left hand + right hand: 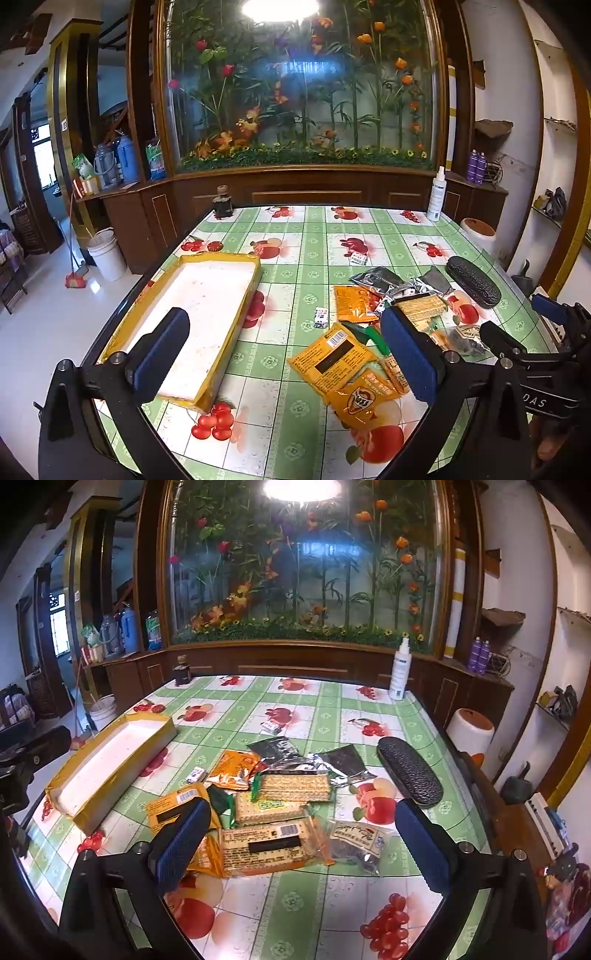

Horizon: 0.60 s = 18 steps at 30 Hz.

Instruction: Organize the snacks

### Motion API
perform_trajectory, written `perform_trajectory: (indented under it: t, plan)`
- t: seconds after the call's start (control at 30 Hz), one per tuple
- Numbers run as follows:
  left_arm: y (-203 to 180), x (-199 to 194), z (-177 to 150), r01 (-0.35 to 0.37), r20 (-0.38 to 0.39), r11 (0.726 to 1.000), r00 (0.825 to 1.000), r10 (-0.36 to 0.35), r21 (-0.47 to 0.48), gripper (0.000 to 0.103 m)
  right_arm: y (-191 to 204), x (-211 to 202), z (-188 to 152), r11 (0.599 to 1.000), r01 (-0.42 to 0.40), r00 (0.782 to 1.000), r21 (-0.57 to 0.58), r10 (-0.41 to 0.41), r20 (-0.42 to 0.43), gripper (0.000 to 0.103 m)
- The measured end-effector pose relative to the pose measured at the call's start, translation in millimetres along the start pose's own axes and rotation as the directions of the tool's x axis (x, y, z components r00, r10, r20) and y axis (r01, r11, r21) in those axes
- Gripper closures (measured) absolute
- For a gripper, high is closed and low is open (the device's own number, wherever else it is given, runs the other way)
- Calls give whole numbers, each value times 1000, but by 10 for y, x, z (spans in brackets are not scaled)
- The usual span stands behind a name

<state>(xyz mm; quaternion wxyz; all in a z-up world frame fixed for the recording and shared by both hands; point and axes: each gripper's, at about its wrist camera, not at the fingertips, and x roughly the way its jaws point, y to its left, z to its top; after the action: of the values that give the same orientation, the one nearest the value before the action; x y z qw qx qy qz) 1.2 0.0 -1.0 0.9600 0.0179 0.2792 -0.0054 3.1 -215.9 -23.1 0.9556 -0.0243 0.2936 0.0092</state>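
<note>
A pile of snack packets [280,801] lies on the table: orange packets [332,358], cracker packs [293,786], silver and black foil bags [291,755] and a clear bag of dark snacks [360,843]. An empty yellow-sided tray [255,280] with a white floor sits to the left; it also shows in the right wrist view [122,768]. My left gripper [284,354] is open and empty, above the table between tray and pile. My right gripper [303,845] is open and empty, just above the near side of the pile.
A black glasses case [410,775] lies right of the pile. A white spray bottle [399,672] and a dark ink bottle [181,672] stand at the far edge. Small dice packs [320,317] lie on the green fruit-pattern tablecloth [295,904]. A wooden cabinet stands behind.
</note>
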Motion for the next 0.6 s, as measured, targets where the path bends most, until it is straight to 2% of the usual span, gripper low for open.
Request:
perform_trajectory:
  t: [0.13, 0.27, 0.3, 0.37, 0.6]
  plan:
    - [149, 123, -42, 21, -8, 1000, 1000, -21, -3, 0, 22, 65, 3, 1000, 28, 999, -12, -28, -29, 2]
    - [176, 140, -194, -1, -11, 1000, 1000, 1, -14, 0, 71, 76, 3, 998, 62, 998, -23, -63, -24, 2]
    - [191, 148, -214, -5, -6, 1000, 1000, 5, -10, 0, 146, 122, -7, 1000, -16, 999, -26, 15, -35, 2]
    - [71, 103, -125, -34, -9, 999, 999, 34, 2, 0, 77, 70, -4, 1000, -26, 999, -14, 25, -38, 2]
    - [26, 225, -214, -42, -23, 999, 999, 42, 15, 0, 16, 121, -82, 996, -90, 995, -15, 89, -43, 2]
